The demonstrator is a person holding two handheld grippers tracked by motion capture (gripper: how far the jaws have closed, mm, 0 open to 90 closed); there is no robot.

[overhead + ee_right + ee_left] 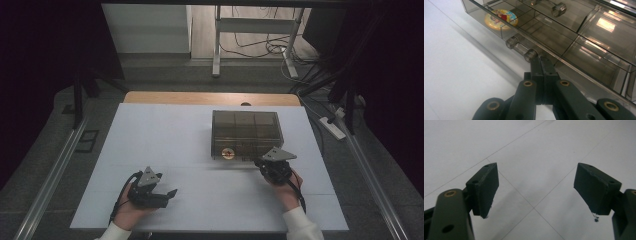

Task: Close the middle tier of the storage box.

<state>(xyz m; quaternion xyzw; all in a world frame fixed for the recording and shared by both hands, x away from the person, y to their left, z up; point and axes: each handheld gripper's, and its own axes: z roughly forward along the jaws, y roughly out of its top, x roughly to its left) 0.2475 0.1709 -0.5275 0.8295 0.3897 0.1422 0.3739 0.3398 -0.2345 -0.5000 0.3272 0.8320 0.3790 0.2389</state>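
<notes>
A smoky see-through drawer box [245, 135] stands on the white table top [165, 135], right of the middle. A round colourful disc [501, 18] lies in its lower front drawer. In the right gripper view, my right gripper [541, 60] is shut, its tips right against the near end of that drawer's clear bar handle [521, 48]; I cannot tell whether anything is pinched. In the high view, the right gripper [260, 162] sits at the box's front right corner. My left gripper [170, 194] rests low near the front left, jaws open over bare table with nothing between them [536, 187].
A second clear handle [558, 8] sits on the drawer above. A wooden strip [210, 98] borders the table's far edge. Behind it are a metal frame [217, 45] and loose cables [260, 47] on the floor. Metal rails [55, 170] run along both sides.
</notes>
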